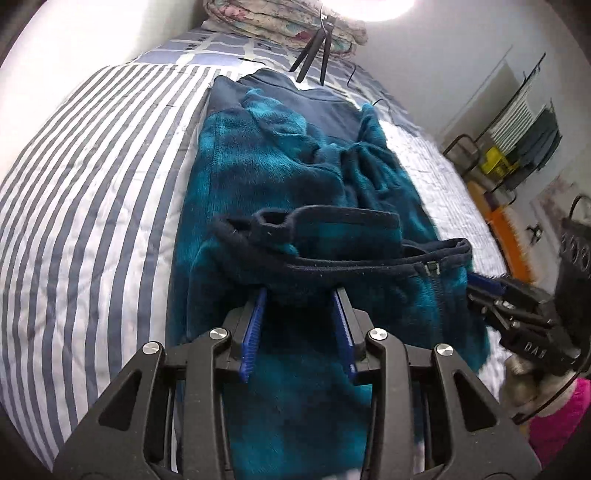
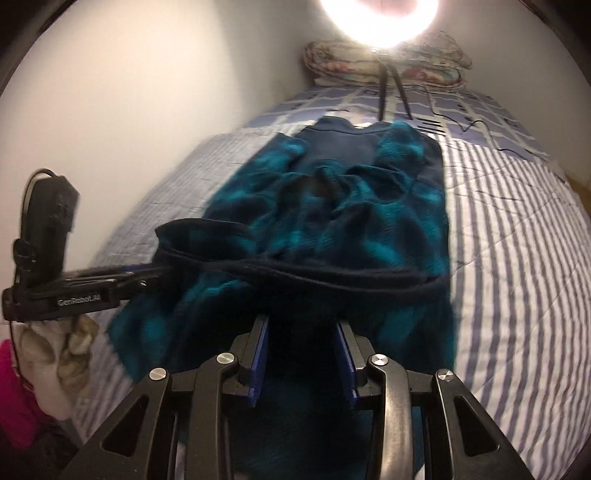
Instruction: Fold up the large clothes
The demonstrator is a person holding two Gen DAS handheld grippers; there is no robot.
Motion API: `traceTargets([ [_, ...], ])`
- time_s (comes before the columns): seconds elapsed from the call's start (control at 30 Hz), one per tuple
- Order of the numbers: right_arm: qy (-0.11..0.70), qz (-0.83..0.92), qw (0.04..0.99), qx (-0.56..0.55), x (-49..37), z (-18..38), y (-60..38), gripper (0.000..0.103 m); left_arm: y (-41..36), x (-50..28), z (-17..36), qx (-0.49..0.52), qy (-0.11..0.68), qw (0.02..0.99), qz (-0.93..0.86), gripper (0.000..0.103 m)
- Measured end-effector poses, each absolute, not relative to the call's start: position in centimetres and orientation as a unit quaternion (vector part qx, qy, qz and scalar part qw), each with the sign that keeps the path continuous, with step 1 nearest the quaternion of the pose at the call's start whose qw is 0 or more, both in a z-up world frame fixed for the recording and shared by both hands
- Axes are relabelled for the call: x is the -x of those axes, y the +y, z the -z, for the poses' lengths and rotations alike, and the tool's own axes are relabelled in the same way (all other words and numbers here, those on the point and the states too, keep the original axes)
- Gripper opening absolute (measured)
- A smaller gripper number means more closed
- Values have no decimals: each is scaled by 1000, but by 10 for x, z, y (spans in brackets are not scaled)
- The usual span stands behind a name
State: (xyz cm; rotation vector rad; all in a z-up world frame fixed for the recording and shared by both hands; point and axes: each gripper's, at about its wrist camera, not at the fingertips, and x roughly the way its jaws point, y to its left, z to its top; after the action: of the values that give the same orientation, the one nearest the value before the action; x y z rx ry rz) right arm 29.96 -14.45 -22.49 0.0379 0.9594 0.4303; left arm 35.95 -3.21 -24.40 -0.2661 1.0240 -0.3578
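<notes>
A teal and navy fleece jacket [image 1: 280, 166] lies lengthwise on the bed, its sleeves bunched over the middle. Its dark hem [image 1: 369, 264] is lifted off the cover and stretched between both grippers. My left gripper [image 1: 300, 295] is shut on the near left part of the hem, with fleece filling the gap between the blue pads [image 1: 255, 325] and hiding the tips. My right gripper [image 2: 302, 321] is shut on the hem [image 2: 332, 275] further right, its tips also hidden under the jacket [image 2: 332, 206]. Each wrist view shows the other gripper side-on at the hem's end: right gripper [image 1: 476, 286], left gripper [image 2: 155, 275].
The bed has a striped cover [image 1: 92, 221] and a checked sheet [image 2: 461, 107] at the far end. A folded quilt [image 1: 280, 18], a small tripod [image 1: 314, 55] and a bright ring light [image 2: 380, 22] stand there. A clothes rack [image 1: 517, 140] is beside the bed, a wall [image 2: 129, 110] on the other side.
</notes>
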Motion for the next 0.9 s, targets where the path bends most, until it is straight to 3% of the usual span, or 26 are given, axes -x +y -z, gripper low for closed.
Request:
traceTargets([
  [0.17, 503, -193, 840, -60, -325, 263, -155, 33, -33, -369, 266, 122, 495, 844, 165, 36],
  [0.43, 507, -197, 837, -62, -323, 252, -158, 33, -20, -368, 260, 155, 502, 832, 176, 36],
  [0.57, 475, -198, 851, -103, -294, 218, -176, 35, 5, -346, 220, 175, 481, 845, 155, 36],
  [0.9, 389, -185, 898, -86, -204, 103, -215, 35, 33, -257, 101, 137, 405, 892, 148, 36],
])
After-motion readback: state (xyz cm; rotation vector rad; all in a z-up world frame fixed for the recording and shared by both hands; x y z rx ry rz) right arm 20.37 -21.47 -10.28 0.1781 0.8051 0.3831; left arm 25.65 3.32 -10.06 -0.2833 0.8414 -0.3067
